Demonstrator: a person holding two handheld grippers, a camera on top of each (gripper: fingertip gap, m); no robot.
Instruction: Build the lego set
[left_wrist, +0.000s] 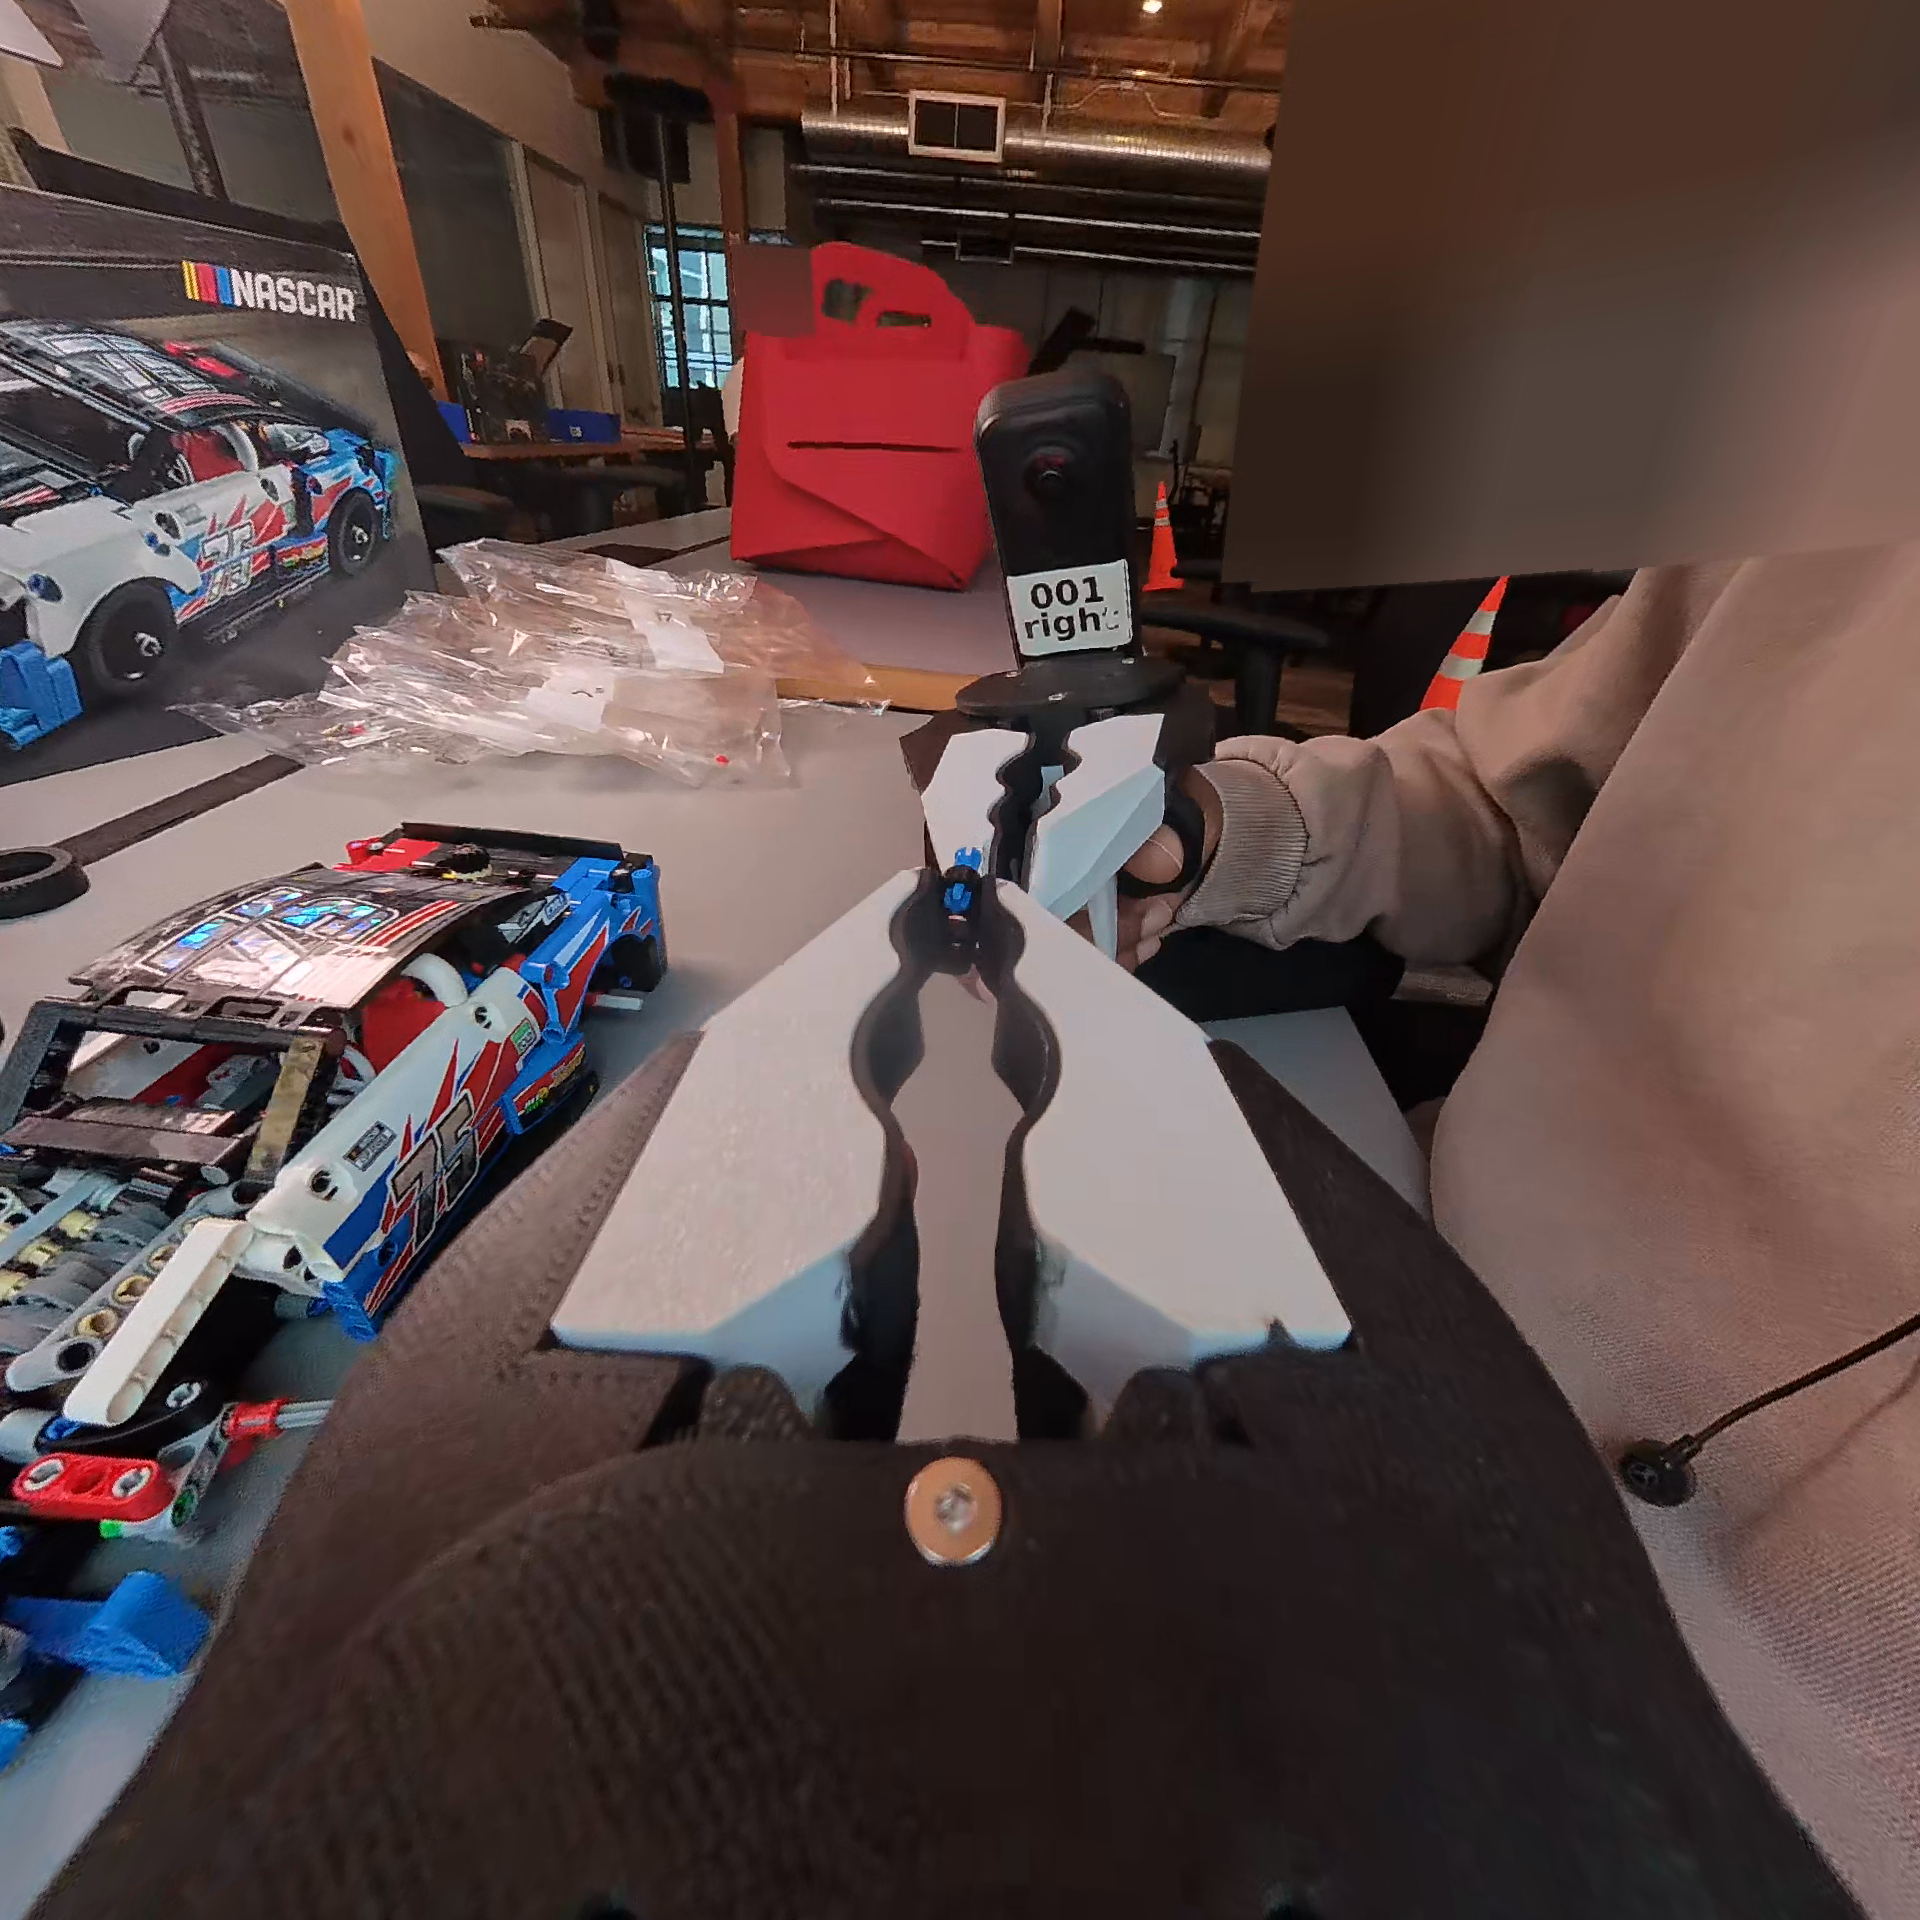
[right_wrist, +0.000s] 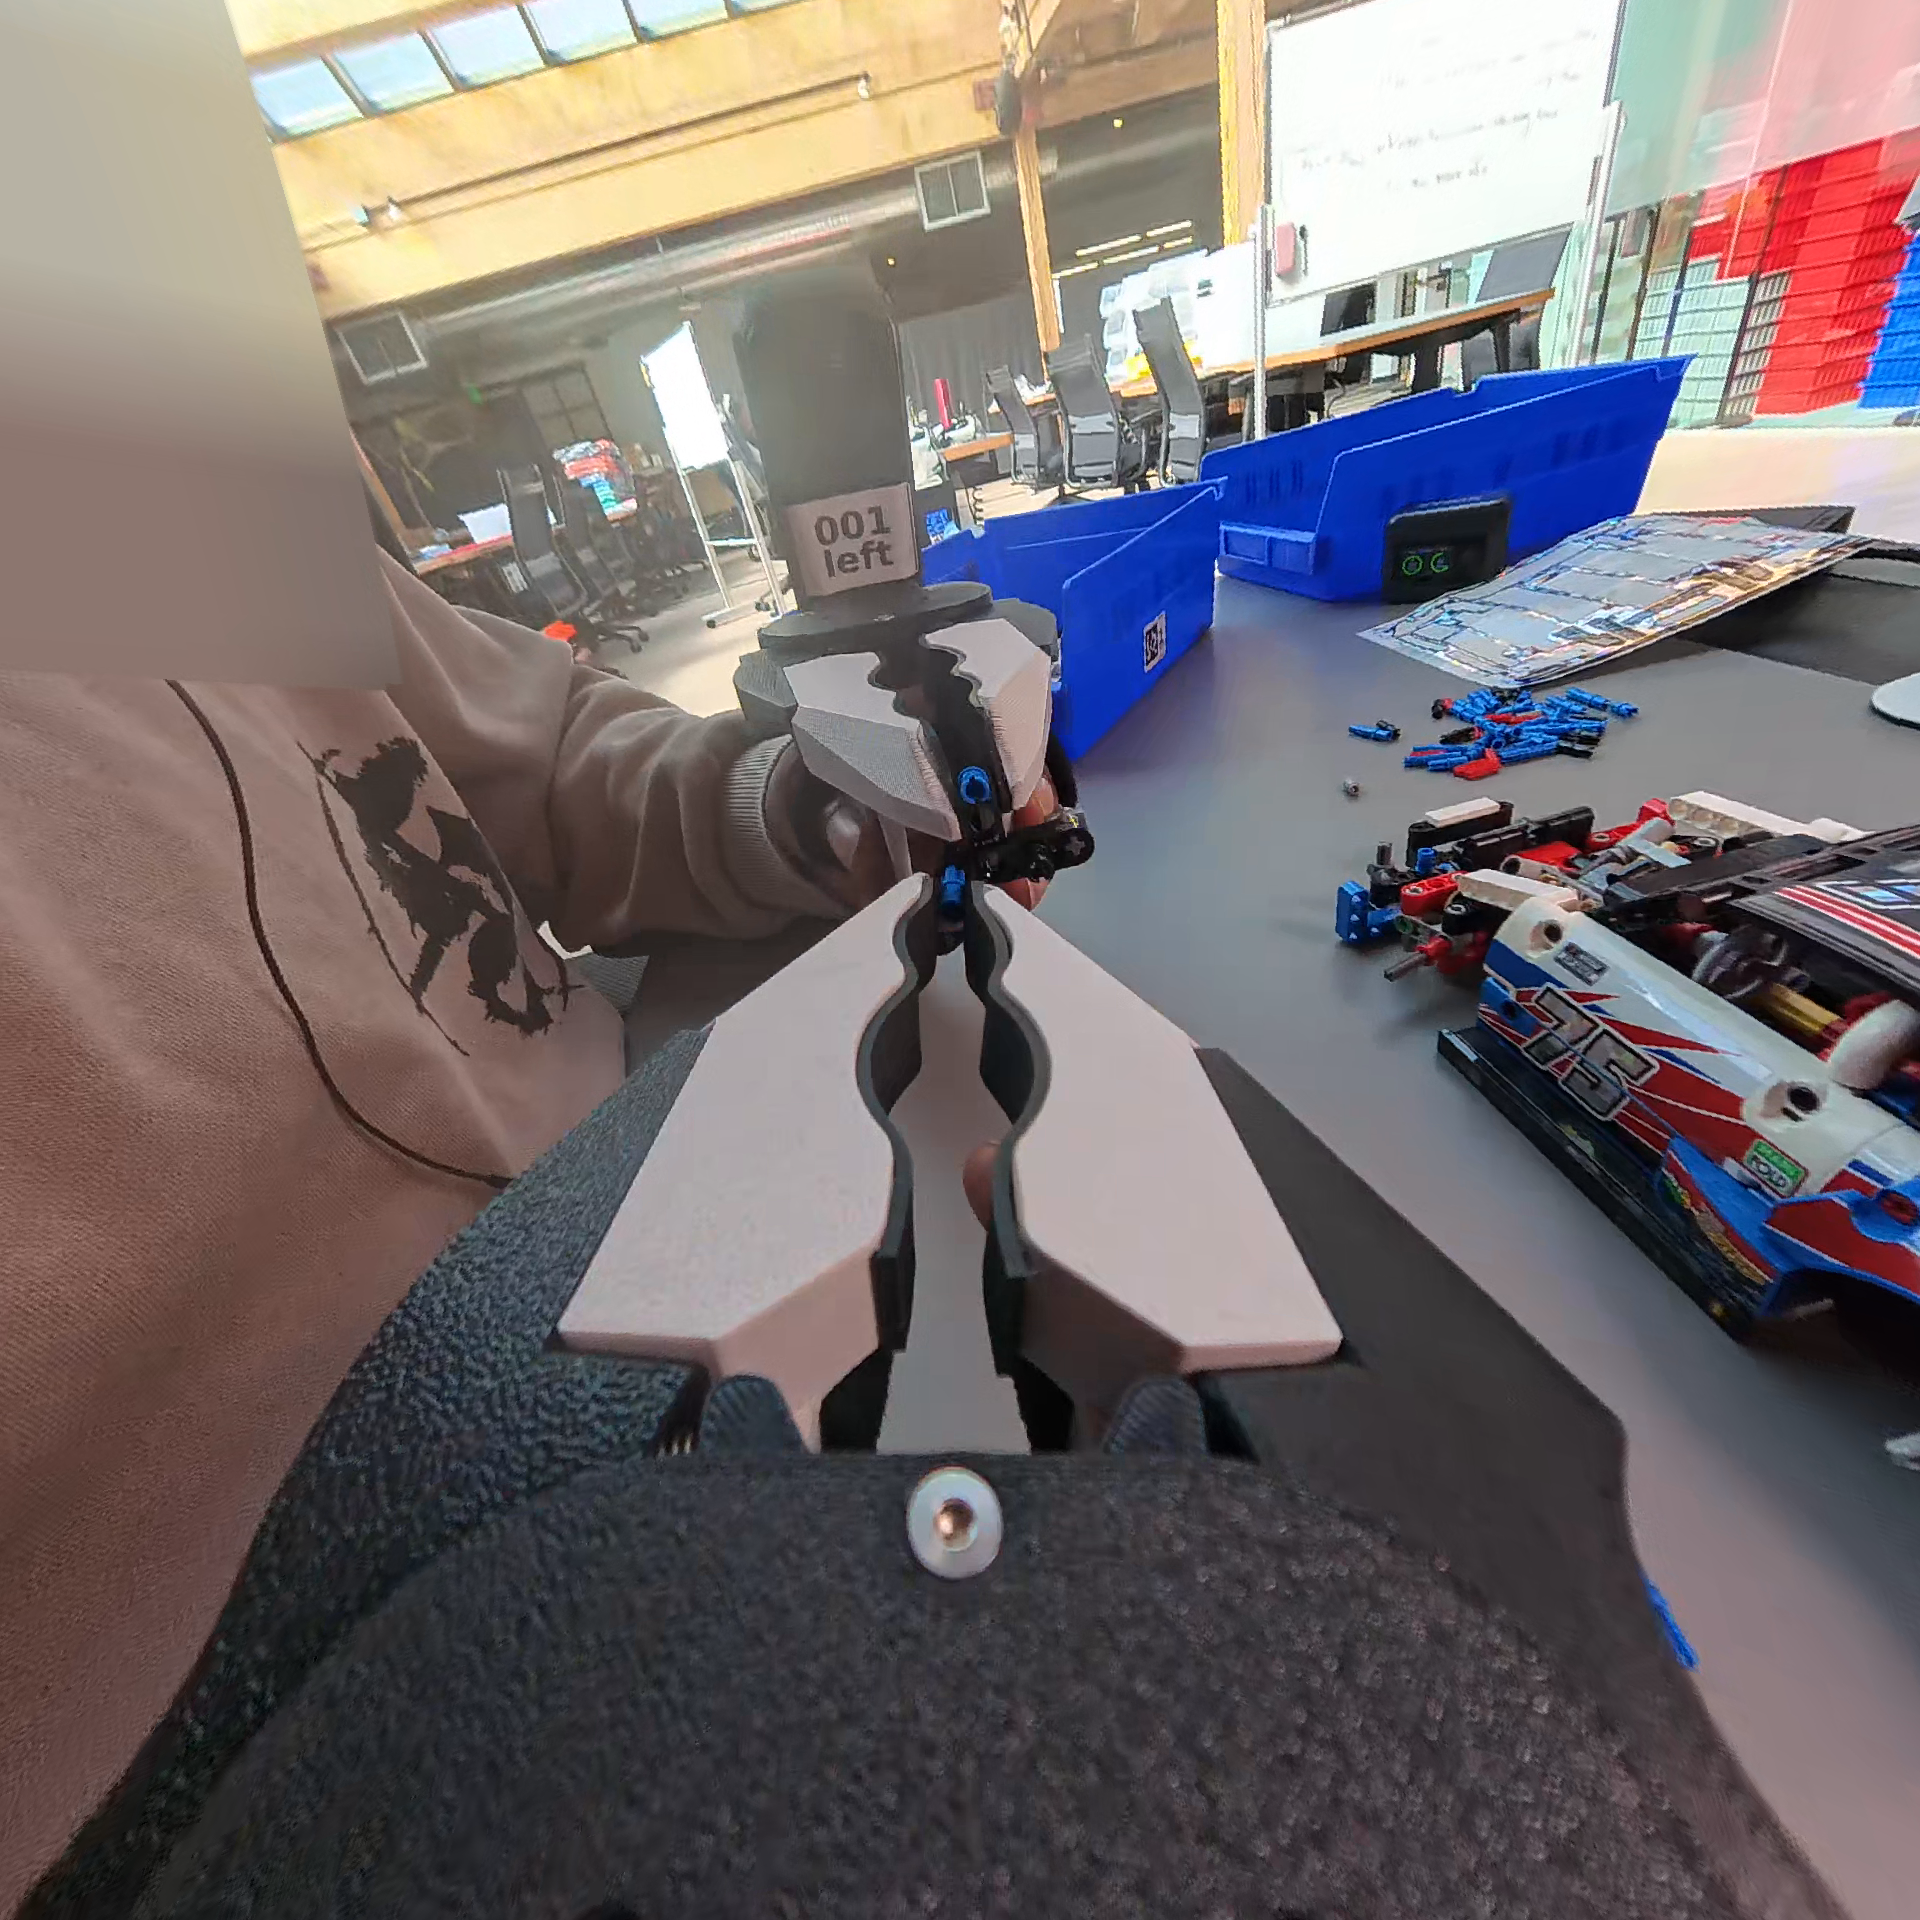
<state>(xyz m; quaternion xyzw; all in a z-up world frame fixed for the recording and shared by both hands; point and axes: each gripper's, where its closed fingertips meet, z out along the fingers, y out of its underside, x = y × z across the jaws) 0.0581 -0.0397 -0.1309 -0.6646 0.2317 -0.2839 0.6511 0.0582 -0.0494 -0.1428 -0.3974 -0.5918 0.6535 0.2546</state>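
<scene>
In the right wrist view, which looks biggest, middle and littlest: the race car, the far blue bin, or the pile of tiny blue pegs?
As they look there:
1. Race car, but it sits nearest the camera.
2. Far blue bin.
3. Pile of blue pegs.

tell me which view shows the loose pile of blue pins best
The right wrist view: the pile of blue pins lies in plain sight on the grey table, beyond the car model and in front of the instruction booklet. The left wrist view does not show the pile at all.

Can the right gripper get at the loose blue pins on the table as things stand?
Probably not yet: the right gripper is shut on a blue pin. The pile of loose pins itself lies uncovered.
</scene>
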